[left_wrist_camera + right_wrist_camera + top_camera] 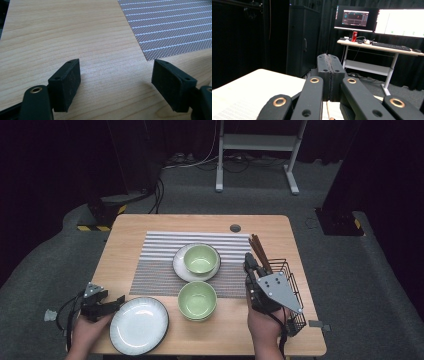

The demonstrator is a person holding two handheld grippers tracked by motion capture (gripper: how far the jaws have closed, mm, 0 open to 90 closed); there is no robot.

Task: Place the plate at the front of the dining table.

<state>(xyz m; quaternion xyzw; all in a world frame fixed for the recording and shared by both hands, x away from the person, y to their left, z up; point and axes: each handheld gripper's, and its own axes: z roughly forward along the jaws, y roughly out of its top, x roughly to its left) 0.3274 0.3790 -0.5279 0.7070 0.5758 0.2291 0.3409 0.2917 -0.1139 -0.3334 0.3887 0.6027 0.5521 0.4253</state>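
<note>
The pale wooden table (pixel 125 232) carries a grey-and-white striped woven placemat (pixel 160 255) across its middle; on the near left lies a large white plate with a dark rim (pixel 139 325), its left edge just beside the left gripper (pixel 117 301), which sits at the table's near-left corner with its tips aimed right toward that plate; in the left gripper view the left gripper (pixel 116 80) stands wide open over bare wood, holding nothing, with the corner of the placemat (pixel 170 25) farther off to the right. On the placemat a smaller white plate (pixel 180 267) bears a light green bowl (pixel 201 258); a second light green bowl (pixel 197 300) stands nearer, just off the mat's near edge, between the large plate and the right gripper (pixel 248 262). A black wire basket (pixel 290 275) at the right edge holds brown chopsticks (pixel 259 249); the right gripper rises just left of the basket, close to the chopsticks; in the right gripper view its (pixel 330 75) jaws are pressed fully together, nothing visibly between them.
</note>
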